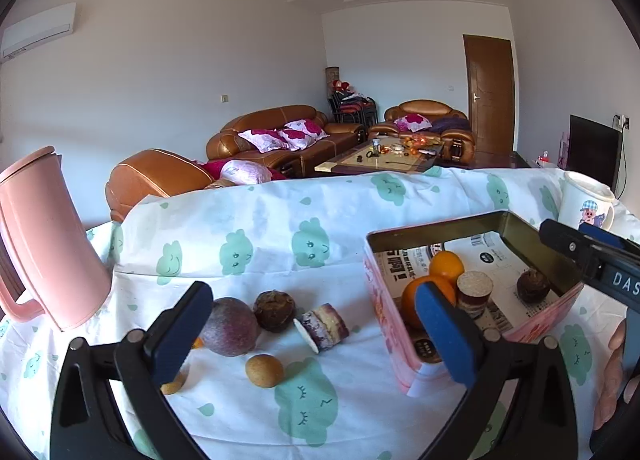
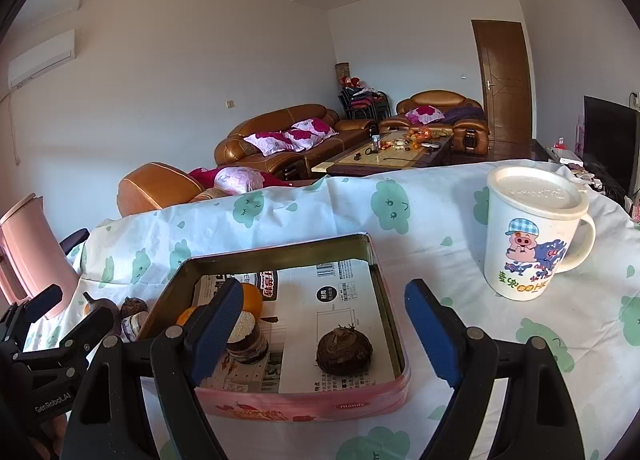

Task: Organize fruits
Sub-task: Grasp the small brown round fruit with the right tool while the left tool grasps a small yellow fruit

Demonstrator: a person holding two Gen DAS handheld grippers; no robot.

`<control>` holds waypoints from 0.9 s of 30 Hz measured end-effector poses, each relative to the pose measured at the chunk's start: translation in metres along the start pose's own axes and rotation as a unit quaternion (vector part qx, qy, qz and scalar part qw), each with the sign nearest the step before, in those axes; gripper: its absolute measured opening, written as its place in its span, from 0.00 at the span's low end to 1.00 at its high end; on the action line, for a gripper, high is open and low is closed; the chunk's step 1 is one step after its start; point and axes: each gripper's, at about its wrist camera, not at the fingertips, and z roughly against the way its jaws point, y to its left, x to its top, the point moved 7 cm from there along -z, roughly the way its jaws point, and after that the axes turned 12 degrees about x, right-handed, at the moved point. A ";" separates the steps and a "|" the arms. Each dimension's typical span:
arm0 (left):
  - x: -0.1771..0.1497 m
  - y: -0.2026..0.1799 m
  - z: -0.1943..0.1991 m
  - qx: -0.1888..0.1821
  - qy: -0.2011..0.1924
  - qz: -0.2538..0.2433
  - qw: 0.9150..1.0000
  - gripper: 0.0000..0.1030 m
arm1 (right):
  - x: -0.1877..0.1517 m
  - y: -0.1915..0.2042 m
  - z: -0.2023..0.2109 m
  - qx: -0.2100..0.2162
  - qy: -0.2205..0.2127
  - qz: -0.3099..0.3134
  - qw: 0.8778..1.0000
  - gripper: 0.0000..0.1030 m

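Left wrist view puts your left gripper (image 1: 316, 336) low over the cloth-covered worktop (image 1: 280, 228), its jaws spread wide and holding nothing. Between its fingers lie the loose fruits: one purple passion fruit (image 1: 229, 327), one dark brown water chestnut (image 1: 274, 310), one small tan round fruit (image 1: 264, 370), and one cut chunk of purple sugarcane (image 1: 322, 326). That chunk lies on its side, its long axis running from lower left to upper right, the pale cut face turned toward you and to the left. A further tan piece (image 1: 175, 383) and an orange bit peek out from behind the left finger; you cannot tell what they are.

To the right stands the pink tin (image 1: 384, 300), open at the top and lined with printed paper. Inside it you can count two oranges (image 1: 448, 264), one sugarcane chunk (image 1: 475, 292) standing upright with its pale cut end facing up, and one water chestnut (image 1: 532, 286).

From the right wrist view, your right gripper (image 2: 324, 336) hangs released over the near wall of the tin (image 2: 280, 400), empty, with the water chestnut (image 2: 344, 352) sitting between its fingers. One pink pitcher (image 1: 44, 236) stands at the far left, one lidded cartoon mug (image 2: 534, 232) to the right of the tin.
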 end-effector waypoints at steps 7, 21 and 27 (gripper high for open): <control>-0.005 0.035 -0.008 0.008 0.019 0.022 1.000 1.00 | -0.004 0.012 0.015 -0.020 -0.016 0.012 1.000 0.82; -0.023 0.142 -0.040 0.063 0.075 0.073 0.993 1.00 | -0.035 0.112 0.009 0.047 0.022 0.084 0.995 0.81; -0.030 0.181 -0.048 0.103 0.089 0.085 0.987 1.00 | -0.048 0.158 -0.009 0.079 0.054 0.115 0.989 0.81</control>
